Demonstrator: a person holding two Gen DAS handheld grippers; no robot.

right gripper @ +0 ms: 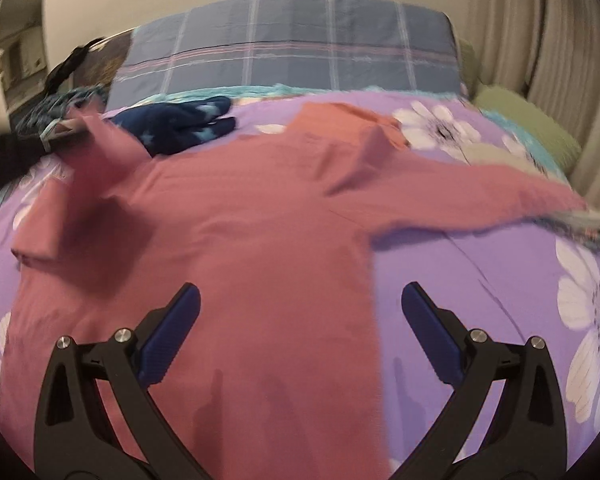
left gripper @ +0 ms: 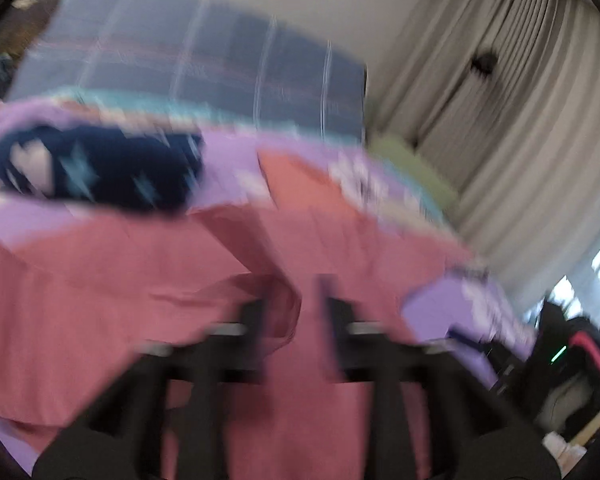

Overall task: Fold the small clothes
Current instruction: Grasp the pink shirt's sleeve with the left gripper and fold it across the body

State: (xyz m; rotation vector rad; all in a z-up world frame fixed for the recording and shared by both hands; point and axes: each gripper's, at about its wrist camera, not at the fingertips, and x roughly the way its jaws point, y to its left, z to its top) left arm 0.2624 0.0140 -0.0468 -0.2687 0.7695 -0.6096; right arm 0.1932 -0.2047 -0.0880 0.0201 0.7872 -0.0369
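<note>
The left claw (left gripper: 296,316) is clamped on the left sleeve of the pink shirt (right gripper: 260,240), lifted off the purple floral bedspread (right gripper: 480,272); a thin pinch could slip and drop the sleeve crooked. The body lies flat mid-bed, right sleeve outstretched. The right claw (right gripper: 300,304) hovers with fingers wide apart, restraining nothing, so the shirt may drag.

One pink shirt (right gripper: 260,208), one navy garment (right gripper: 180,126), two pillows (right gripper: 292,44).
</note>
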